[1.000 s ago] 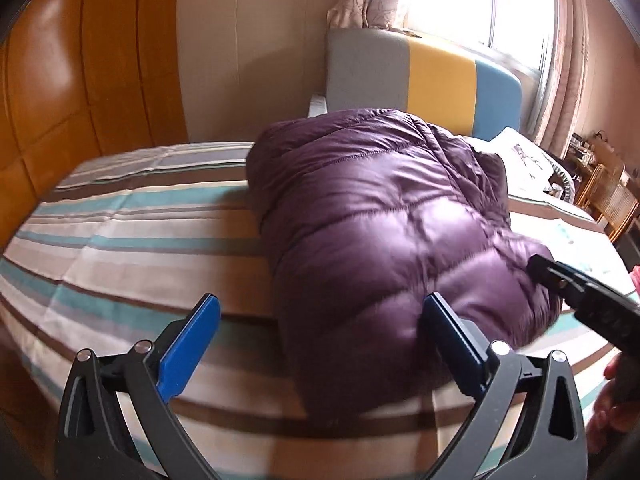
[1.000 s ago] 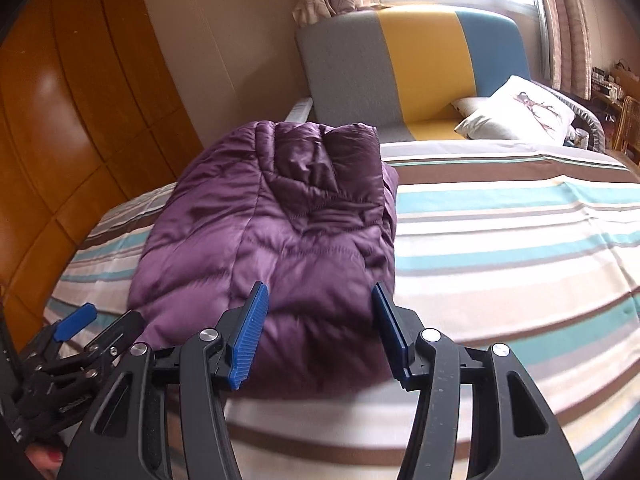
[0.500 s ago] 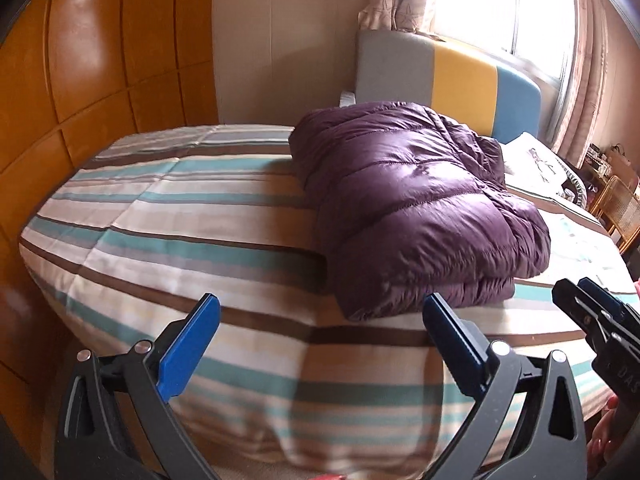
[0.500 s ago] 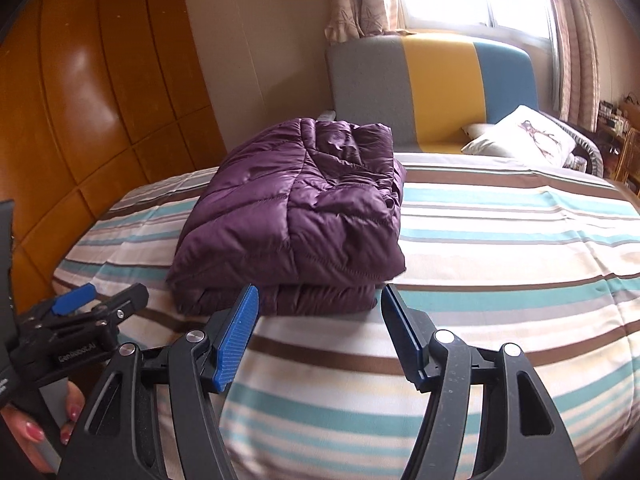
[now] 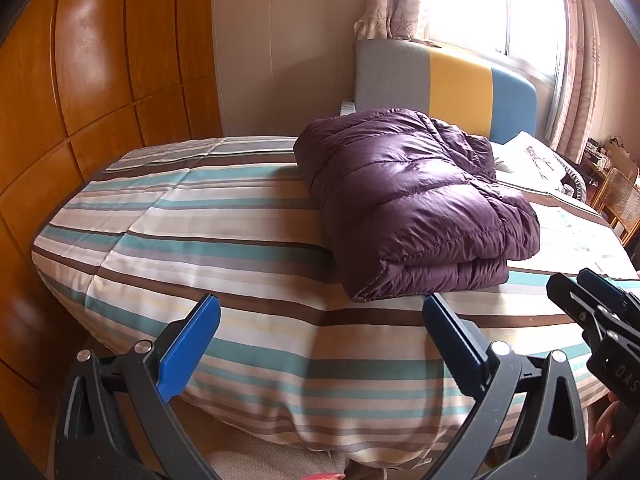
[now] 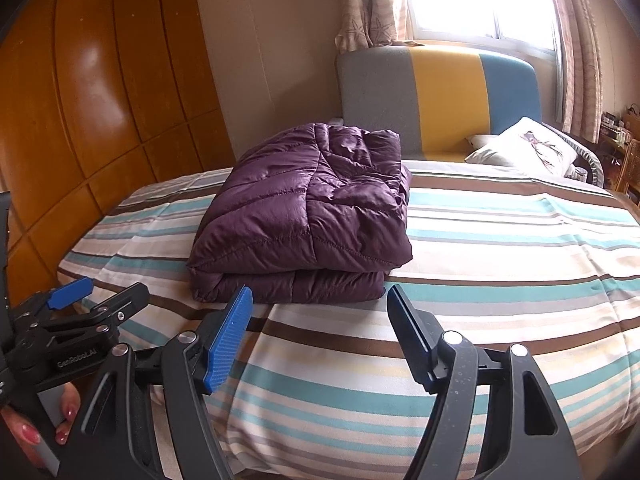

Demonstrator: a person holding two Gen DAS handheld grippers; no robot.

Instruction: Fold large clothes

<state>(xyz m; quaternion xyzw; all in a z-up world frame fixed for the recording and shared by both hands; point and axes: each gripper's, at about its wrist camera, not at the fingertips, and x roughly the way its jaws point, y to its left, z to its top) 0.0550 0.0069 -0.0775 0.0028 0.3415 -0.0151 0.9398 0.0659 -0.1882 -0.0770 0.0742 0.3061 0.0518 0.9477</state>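
A purple quilted down jacket [image 5: 412, 204] [image 6: 308, 216] lies folded in a thick bundle on the striped bed [image 5: 208, 248] [image 6: 500, 240], near its foot edge. My left gripper [image 5: 320, 320] is open and empty, held back from the bed's edge, below and left of the jacket. My right gripper [image 6: 320, 304] is also open with its jaws still opening; nothing is between them, and the jacket lies just beyond the fingertips. Each gripper shows at the edge of the other's view: the right gripper [image 5: 592, 300], the left gripper [image 6: 84, 300].
A wooden panelled wardrobe [image 5: 80, 100] stands along the left. A grey, yellow and blue headboard [image 6: 440, 96] and a white pillow [image 6: 524, 148] lie at the far end under a bright window. Wicker furniture [image 5: 620, 204] is at the far right.
Both grippers have drawn back from the jacket, which now sits farther off. The right jaws have widened. The jacket rests folded on the bed, let go.
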